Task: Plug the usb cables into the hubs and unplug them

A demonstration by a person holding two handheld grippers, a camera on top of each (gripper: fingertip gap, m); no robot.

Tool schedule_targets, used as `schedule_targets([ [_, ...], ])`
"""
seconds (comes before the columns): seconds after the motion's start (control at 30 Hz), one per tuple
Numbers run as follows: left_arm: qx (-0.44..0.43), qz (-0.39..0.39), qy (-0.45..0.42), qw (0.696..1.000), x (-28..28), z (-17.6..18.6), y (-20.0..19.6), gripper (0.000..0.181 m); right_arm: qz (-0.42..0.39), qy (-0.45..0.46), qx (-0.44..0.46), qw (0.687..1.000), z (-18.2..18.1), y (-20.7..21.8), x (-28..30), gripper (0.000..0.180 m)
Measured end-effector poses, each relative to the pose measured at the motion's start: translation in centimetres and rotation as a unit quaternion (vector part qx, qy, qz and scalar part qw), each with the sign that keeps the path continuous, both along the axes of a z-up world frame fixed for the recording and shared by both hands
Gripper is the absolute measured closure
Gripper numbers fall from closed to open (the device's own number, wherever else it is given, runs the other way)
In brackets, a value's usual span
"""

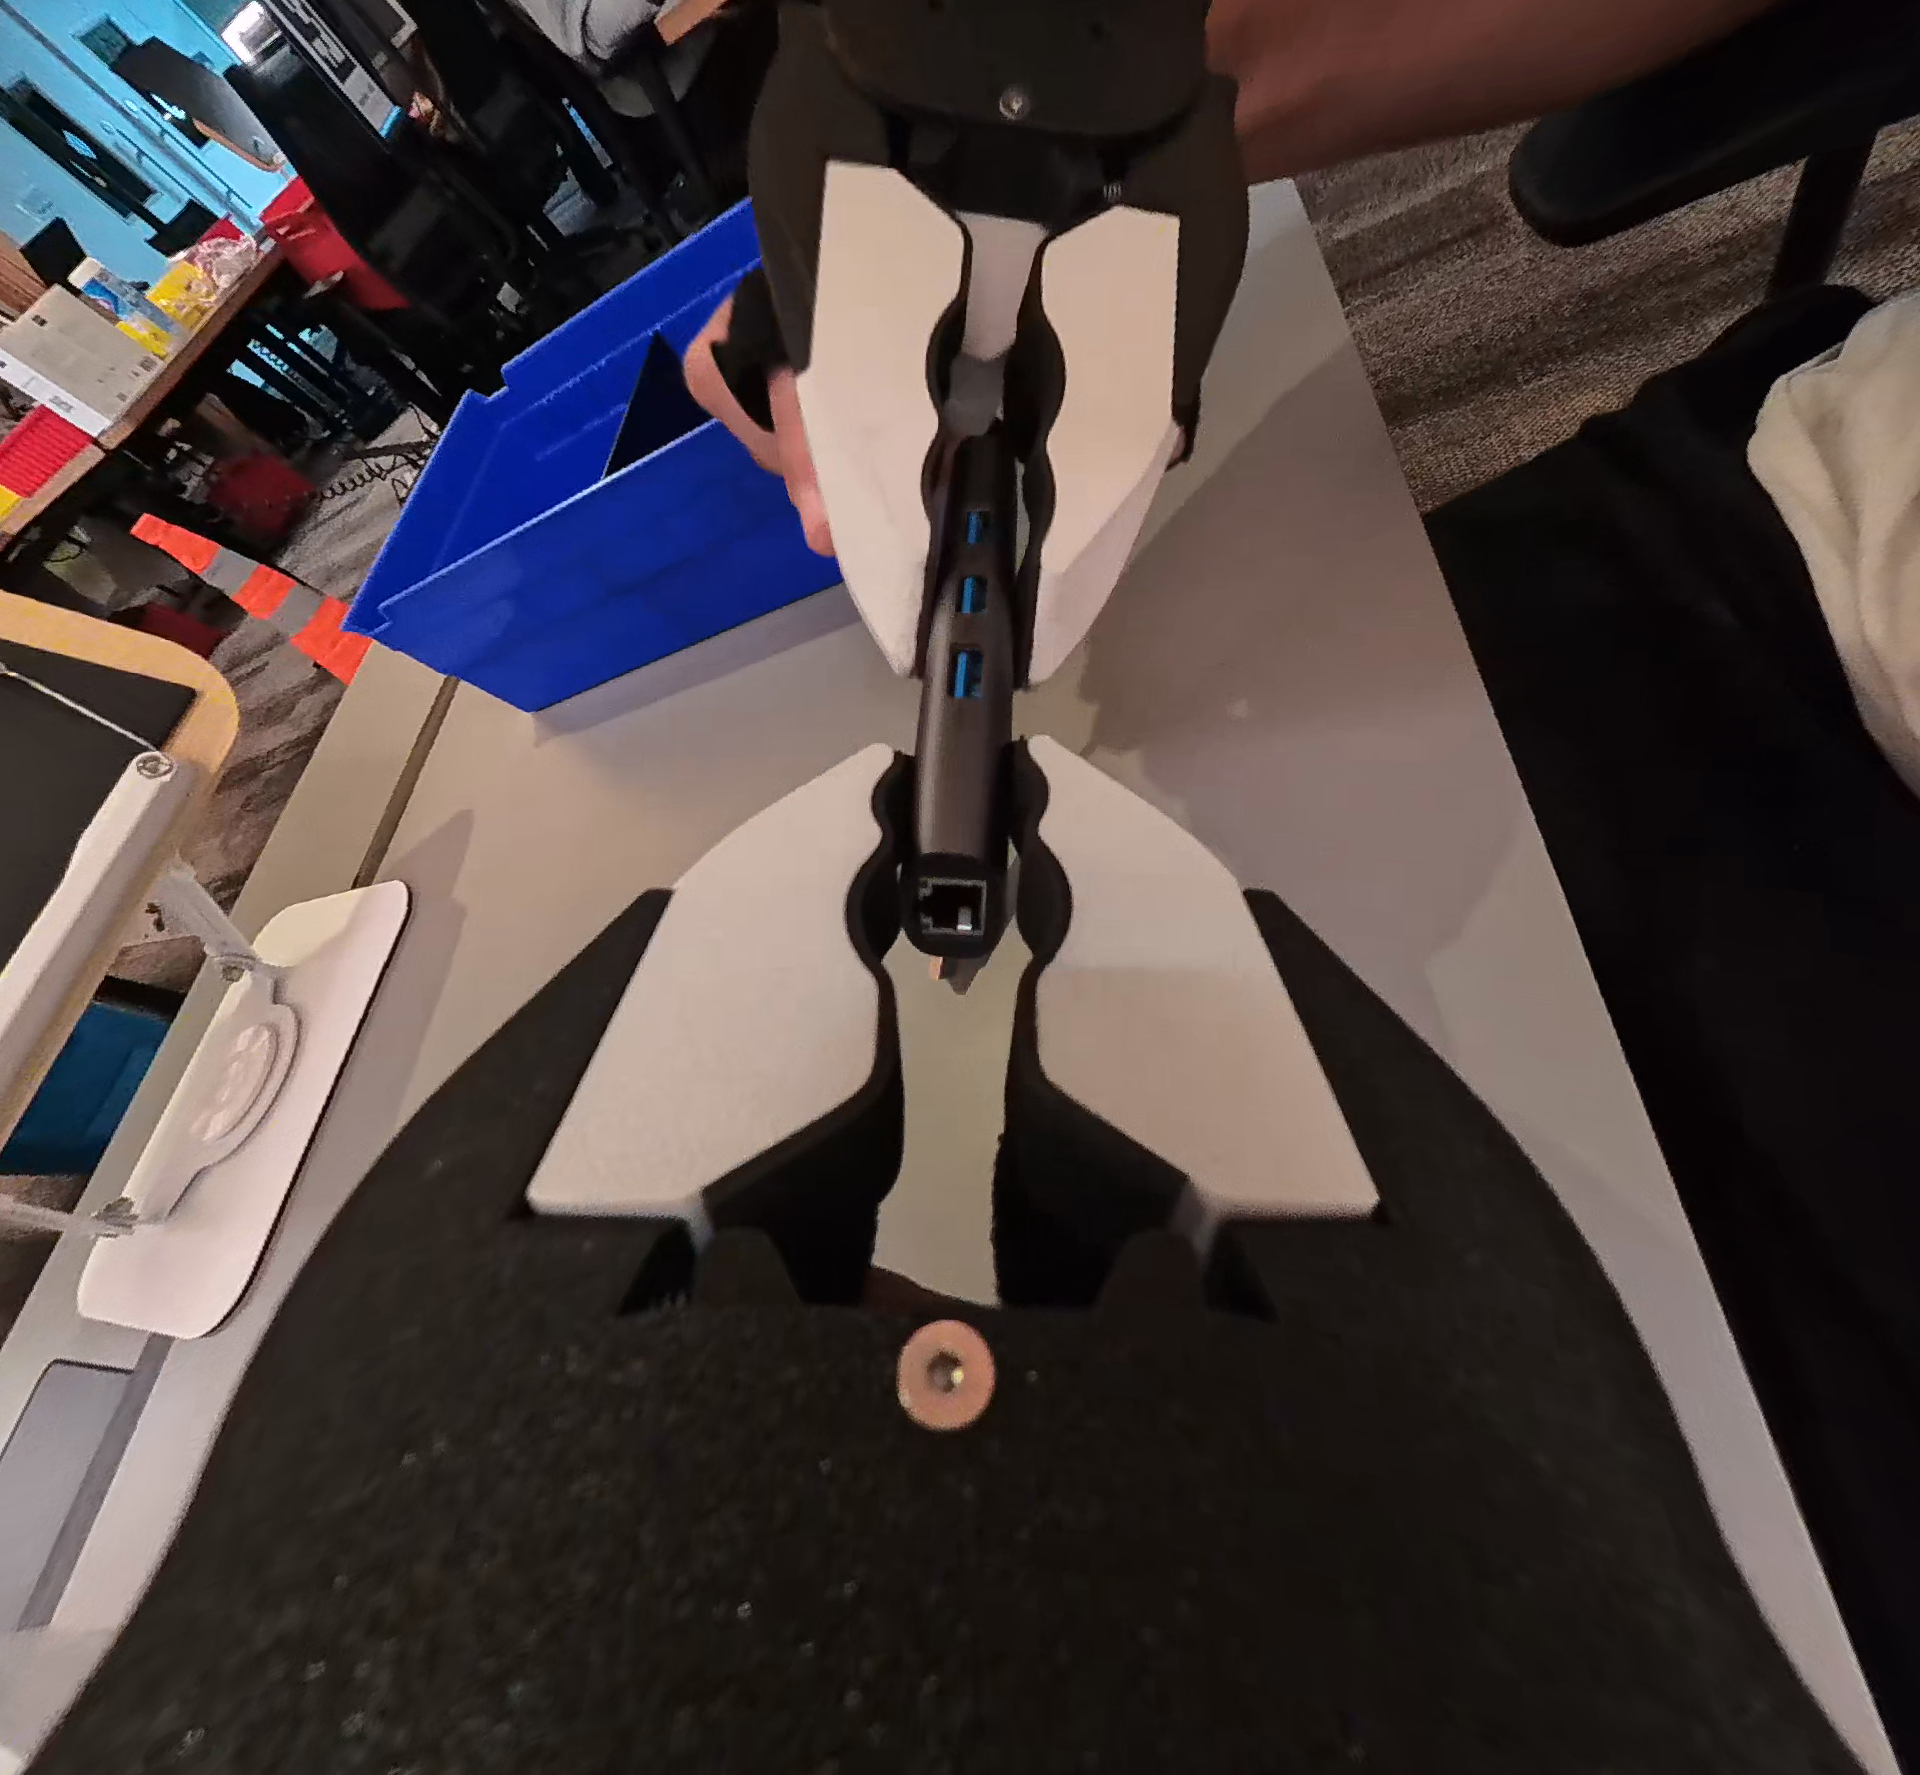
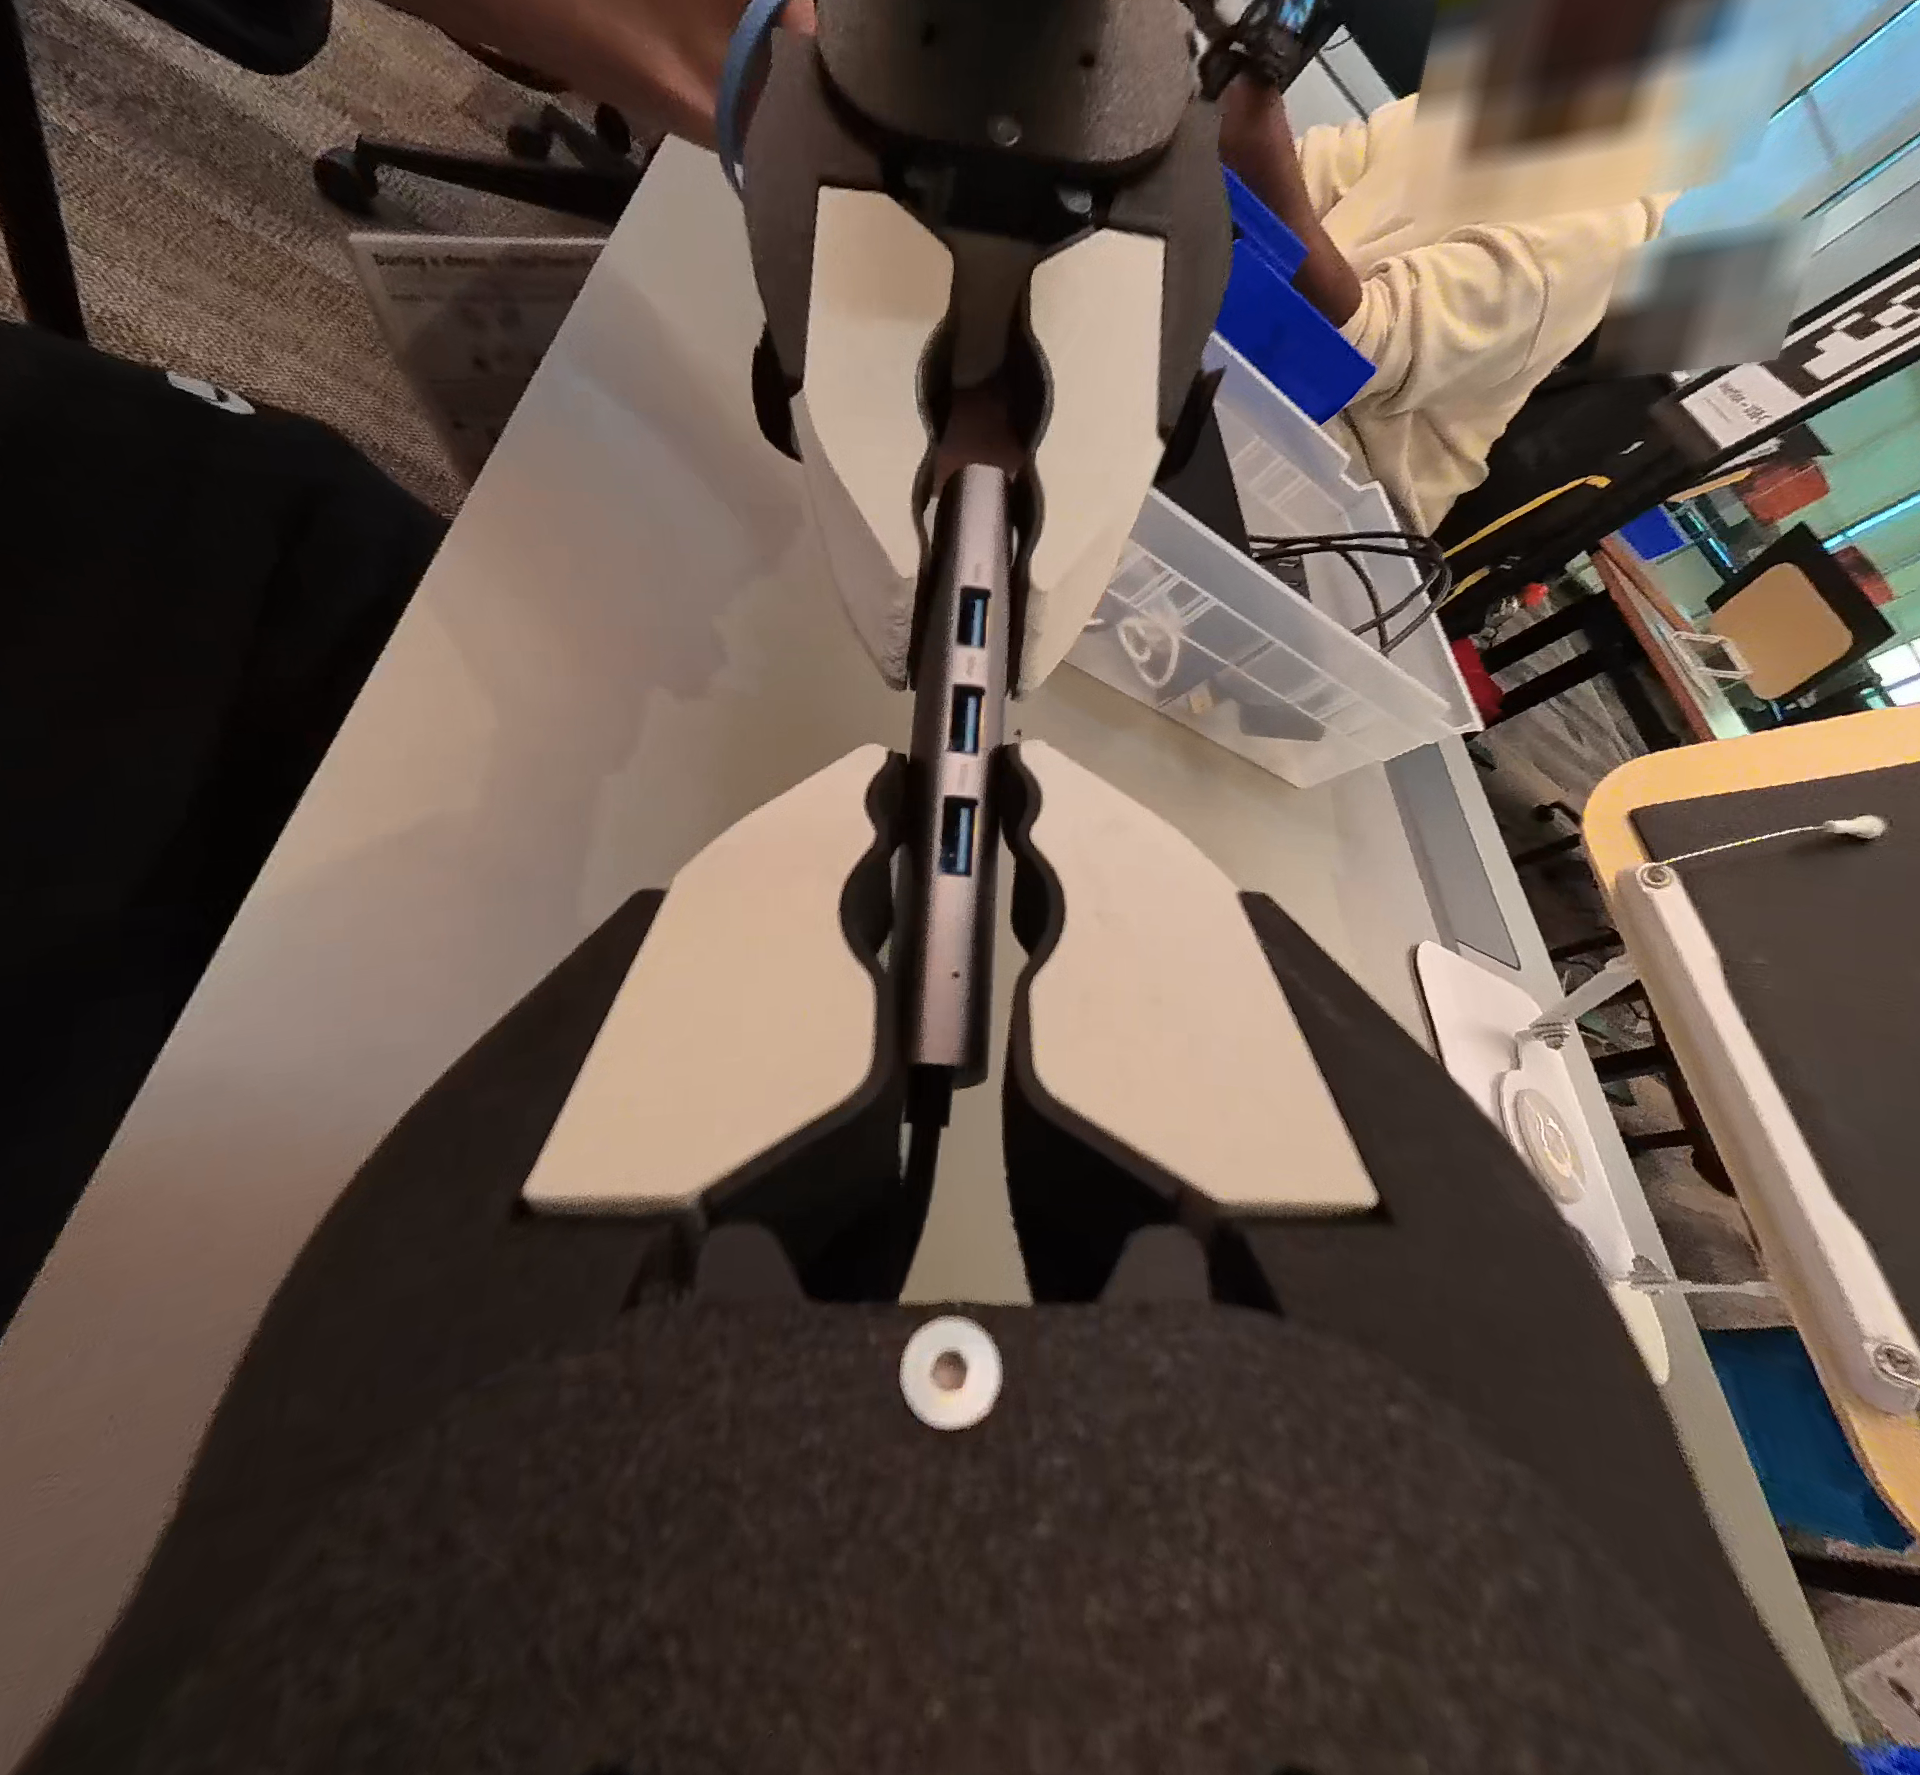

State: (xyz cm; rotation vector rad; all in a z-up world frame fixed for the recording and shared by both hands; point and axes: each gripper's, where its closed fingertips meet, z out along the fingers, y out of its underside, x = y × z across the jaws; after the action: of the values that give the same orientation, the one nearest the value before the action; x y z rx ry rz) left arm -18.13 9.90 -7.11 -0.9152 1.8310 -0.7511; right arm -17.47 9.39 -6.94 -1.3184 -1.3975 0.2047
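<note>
Left hand-held gripper [image 1: 961, 826]: clenched on slim dark-grey metal USB hub [image 1: 961, 749]
Right hand-held gripper [image 2: 951, 842]: grasping the same hub's other end
Setting: above white counter [image 1: 1195, 738]

I'm seeing one slim dark-grey hub [image 1: 961, 790] hanging lengthwise above the white table, clamped at both ends, with its three blue USB ports [image 1: 971, 595] in a row along one face, all sitting empty. In the left wrist view the near end is showing a square network socket [image 1: 951, 902]; in the right wrist view the same hub [image 2: 961, 852] is looking lighter grey, ports facing the camera, and a dark cable [image 2: 925, 1117] is running out of its near end. I'm finding no USB plug I can tell apart.
</note>
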Motion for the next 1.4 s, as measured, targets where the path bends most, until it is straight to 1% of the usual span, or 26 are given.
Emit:
schedule_targets([
  [0.1,-0.014,-0.009,-0.010,1.000,0.0,0.7,-0.4,0.164,0.003,-0.004,-0.011,1.000,-0.5,0.1,0.3,0.160],
  [0.2,-0.030,-0.019,-0.020,0.999,0.0,1.2,-0.8,0.164,0.027,0.037,-0.022,0.999,0.6,-0.6,-0.2,0.161],
  [0.33,-0.032,-0.022,-0.018,0.999,0.0,0.9,-0.9,0.164,0.030,0.036,-0.026,0.999,0.6,-0.7,-0.1,0.162],
  [0.4,-0.039,-0.019,-0.021,0.999,0.1,0.7,-0.8,0.164,0.023,0.038,-0.044,0.998,0.6,-0.6,-0.1,0.162],
  [0.43,-0.046,-0.012,-0.020,0.999,0.3,0.6,-0.6,0.164,0.017,0.033,-0.046,0.998,0.6,-0.5,0.1,0.162],
  [0.5,-0.062,0.019,-0.018,0.998,0.7,0.5,0.3,0.161,-0.002,0.016,-0.007,1.000,0.6,0.3,0.6,0.162],
  [0.57,-0.081,0.083,-0.018,0.993,1.0,0.4,2.4,0.155,-0.035,0.000,0.032,0.999,0.7,1.9,1.2,0.162],
  [0.6,-0.090,0.133,-0.023,0.987,1.0,0.5,3.9,0.151,-0.055,-0.014,0.052,0.997,0.7,2.9,1.6,0.162],
  [0.67,-0.105,0.242,-0.033,0.964,-0.2,0.9,7.0,0.152,-0.109,-0.051,0.097,0.988,0.9,5.9,2.9,0.162],
  [0.73,-0.136,0.320,-0.042,0.937,-2.3,1.0,8.2,0.153,-0.147,-0.087,0.121,0.978,0.7,9.2,4.0,0.162],
  [0.8,-0.168,0.374,-0.046,0.911,-4.7,0.2,7.7,0.155,-0.193,-0.114,0.159,0.961,0.6,12.8,4.9,0.162],
  [0.9,-0.204,0.412,-0.055,0.886,-8.3,-1.7,5.2,0.159,-0.229,-0.160,0.207,0.938,-0.3,17.3,5.2,0.163],
  [1.0,-0.234,0.447,-0.073,0.861,-11.7,-3.5,3.2,0.162,-0.230,-0.170,0.210,0.935,-3.0,19.4,4.8,0.163],
  [1.1,-0.266,0.475,-0.086,0.834,-14.3,-5.4,2.3,0.158,-0.224,-0.153,0.221,0.937,-5.5,19.4,4.7,0.163],
  [1.17,-0.287,0.492,-0.046,0.821,-15.5,-7.3,2.2,0.149,-0.222,-0.142,0.234,0.936,-6.9,19.1,4.9,0.163],
  [1.2,-0.293,0.504,-0.028,0.812,-16.0,-7.9,2.5,0.145,-0.211,-0.155,0.234,0.936,-7.4,19.0,4.9,0.163],
  [1.27,-0.317,0.527,-0.022,0.788,-16.7,-8.7,3.4,0.139,-0.216,-0.129,0.258,0.933,-5.8,18.9,4.9,0.163],
  [1.33,-0.347,0.531,-0.013,0.773,-16.8,-9.5,3.9,0.134,-0.214,-0.103,0.238,0.942,-5.8,19.1,4.9,0.163],
  [1.4,-0.371,0.541,-0.016,0.754,-16.8,-9.8,4.5,0.131,-0.215,-0.105,0.238,0.941,-5.9,19.1,5.0,0.163],
])
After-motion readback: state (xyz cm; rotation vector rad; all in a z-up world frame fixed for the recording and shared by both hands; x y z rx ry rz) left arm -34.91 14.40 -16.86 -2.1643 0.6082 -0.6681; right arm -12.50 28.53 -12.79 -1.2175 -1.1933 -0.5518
